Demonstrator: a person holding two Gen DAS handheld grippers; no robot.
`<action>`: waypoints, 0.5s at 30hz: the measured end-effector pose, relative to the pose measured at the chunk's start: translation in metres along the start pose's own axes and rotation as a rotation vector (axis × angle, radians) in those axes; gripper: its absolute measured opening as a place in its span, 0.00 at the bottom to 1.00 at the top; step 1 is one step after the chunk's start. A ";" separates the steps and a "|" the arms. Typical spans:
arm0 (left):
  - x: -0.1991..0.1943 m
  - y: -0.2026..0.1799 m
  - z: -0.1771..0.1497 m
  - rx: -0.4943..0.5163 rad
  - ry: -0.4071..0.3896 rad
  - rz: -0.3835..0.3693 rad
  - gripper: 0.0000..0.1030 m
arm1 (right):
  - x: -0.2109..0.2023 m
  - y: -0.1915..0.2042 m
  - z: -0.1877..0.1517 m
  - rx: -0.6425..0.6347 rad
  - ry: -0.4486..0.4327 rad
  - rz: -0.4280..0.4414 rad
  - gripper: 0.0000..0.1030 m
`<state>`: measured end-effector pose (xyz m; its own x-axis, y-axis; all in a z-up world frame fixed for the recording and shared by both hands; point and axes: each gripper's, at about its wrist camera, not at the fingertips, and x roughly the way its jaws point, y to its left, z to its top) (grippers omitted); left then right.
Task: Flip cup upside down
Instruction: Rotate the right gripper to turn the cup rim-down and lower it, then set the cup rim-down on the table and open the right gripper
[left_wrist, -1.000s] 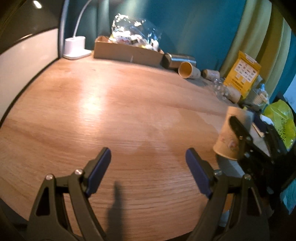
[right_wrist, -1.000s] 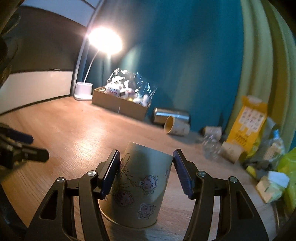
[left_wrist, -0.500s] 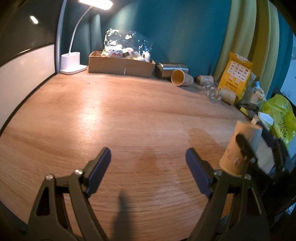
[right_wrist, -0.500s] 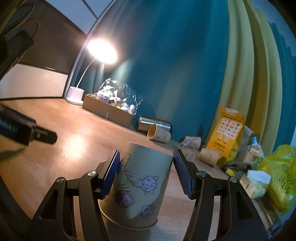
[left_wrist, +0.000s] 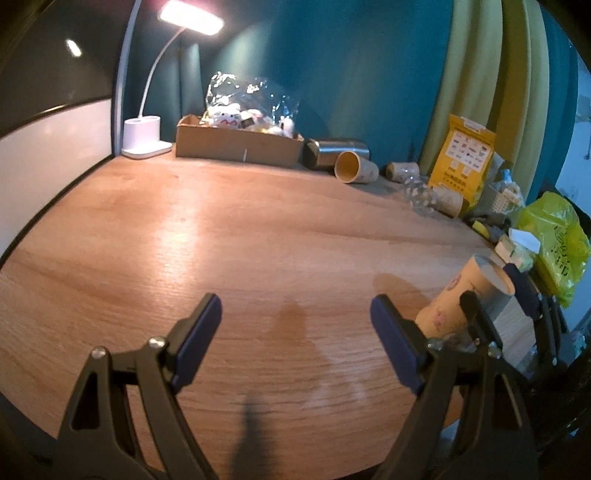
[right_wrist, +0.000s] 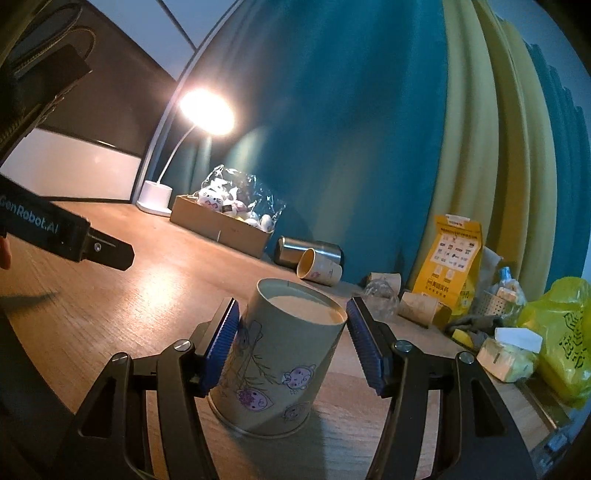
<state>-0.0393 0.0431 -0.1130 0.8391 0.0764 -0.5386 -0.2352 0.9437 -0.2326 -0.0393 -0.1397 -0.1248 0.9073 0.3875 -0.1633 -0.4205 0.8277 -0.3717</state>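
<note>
Cup: we see a paper cup (right_wrist: 284, 354) with cartoon prints, mouth down and base up, resting on the wooden table (left_wrist: 258, 236) near its right edge.
Cup from the other side: in the left wrist view the cup (left_wrist: 463, 302) leans slightly and sits between the right tool's 2 black arms.
Right gripper: the right gripper (right_wrist: 291, 343) brackets the cup's upper wall; the left blue pad (right_wrist: 221, 341) touches the wall, while the right pad looks just clear of it, so we cannot tell whether any squeeze remains.
Left gripper: the left gripper (left_wrist: 295, 339) is spread wide over bare wood, holding nothing, well apart from the cup.
Handling: we judge the cup light, thin-walled and easy to crush or tip; its smooth paper may slip against ribbed pads.
Where to hold: we would take it across the mid wall, on opposite sides, with gentle pressure, not at the flimsy rim.
Progress: with the base already uppermost, we judge the flip nearly done.
Risk: pulling away crookedly could topple it toward the table edge.
</note>
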 end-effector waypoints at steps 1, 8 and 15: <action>0.000 0.000 -0.001 -0.002 -0.001 -0.004 0.82 | 0.000 -0.001 0.000 0.006 0.002 0.003 0.62; -0.004 -0.004 0.000 0.005 -0.022 -0.001 0.82 | 0.002 -0.006 0.002 0.041 0.027 0.021 0.62; -0.019 -0.012 0.012 0.032 -0.050 0.004 0.82 | 0.008 -0.022 0.015 0.156 0.097 0.041 0.80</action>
<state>-0.0470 0.0341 -0.0901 0.8620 0.0958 -0.4978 -0.2236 0.9532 -0.2037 -0.0231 -0.1492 -0.1036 0.8830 0.3872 -0.2653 -0.4461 0.8681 -0.2178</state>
